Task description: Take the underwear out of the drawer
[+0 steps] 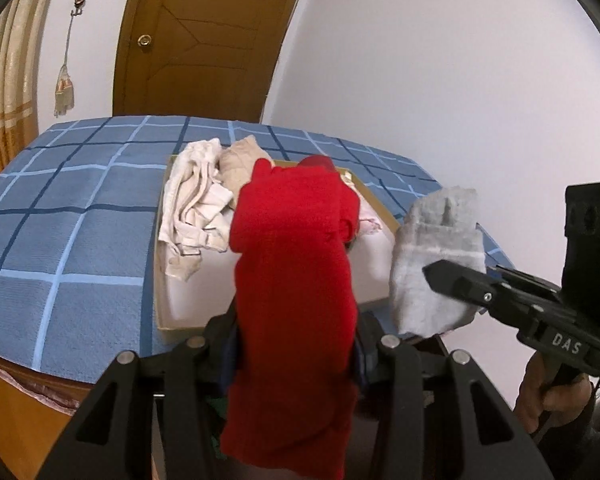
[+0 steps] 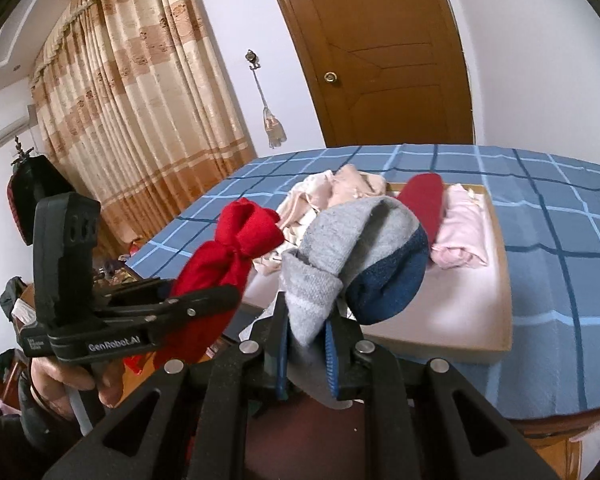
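Bedroom, blue checked bedspread [image 1: 60, 216]; wooden door [image 1: 196, 40] and white wall behind, curtain [image 2: 140, 92] to one side.

Item 1: drawer [image 2: 500, 280], a shallow tray lying on the bedspread, ahead of and below both grippers. I count cream garments [image 1: 196, 208] heaped at its far left corner, a pink roll [image 2: 460, 240] and another red piece [image 2: 424, 200] toward the right; near half bare.

Item 2: left gripper [image 1: 296, 360], clamped on a red garment [image 1: 296, 272]. Its long axis runs along the fingers, one end flopped forward over the tips, the other hanging down toward the camera. I judge it lifted clear of the drawer.

Item 3: right gripper [image 2: 308, 344], pinched tight on a grey and navy bundle [image 2: 340, 256], which stands up from the tips, above the drawer's near edge.

Item 4: spacing. The two grippers sit side by side, near each other; loads apart, not touching.

Item 5: room. Open bedspread lies left and right of the drawer; I judge either side a free set-down spot, left hand nearer the left stretch.
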Tool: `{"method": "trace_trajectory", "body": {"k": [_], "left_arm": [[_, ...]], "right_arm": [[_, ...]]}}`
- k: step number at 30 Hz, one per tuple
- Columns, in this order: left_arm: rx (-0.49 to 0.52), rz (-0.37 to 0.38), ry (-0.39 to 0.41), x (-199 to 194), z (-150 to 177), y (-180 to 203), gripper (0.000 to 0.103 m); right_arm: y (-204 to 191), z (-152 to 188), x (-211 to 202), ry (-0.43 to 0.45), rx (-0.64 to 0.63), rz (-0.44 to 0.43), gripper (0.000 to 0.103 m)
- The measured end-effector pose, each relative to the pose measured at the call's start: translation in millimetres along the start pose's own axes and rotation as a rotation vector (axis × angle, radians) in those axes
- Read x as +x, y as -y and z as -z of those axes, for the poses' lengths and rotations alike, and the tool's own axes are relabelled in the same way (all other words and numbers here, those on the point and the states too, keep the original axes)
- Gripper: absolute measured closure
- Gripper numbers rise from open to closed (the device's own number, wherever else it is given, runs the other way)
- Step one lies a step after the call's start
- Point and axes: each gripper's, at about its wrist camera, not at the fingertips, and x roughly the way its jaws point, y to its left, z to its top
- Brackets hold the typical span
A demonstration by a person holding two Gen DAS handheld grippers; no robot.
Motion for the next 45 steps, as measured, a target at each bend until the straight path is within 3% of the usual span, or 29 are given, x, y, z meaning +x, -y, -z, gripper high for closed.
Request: {"method": "trace_trajectory", "body": {"k": [13,22,34,45], "left_arm": [[0.022,-0.080,0.026,15,-20,0,0.060],[-0.016,-0.111,0.027,34,-32,-4,0.060],[-0.048,-0.138,0.000,58,-37,-12,0.060],[-0.082,-0.158,-0.031,80,-36,-24,0.060]], "right_arm": [[-8,-13,17,0.009,-0.027,0.023,0.086],[-16,-24,41,0.008,-0.068,0.064,0.086],[-7,-29,77,-0.064,-0.109,0.095,0.086],[5,-27,107,-0.116,-0.065,0.065,0.086]]}}
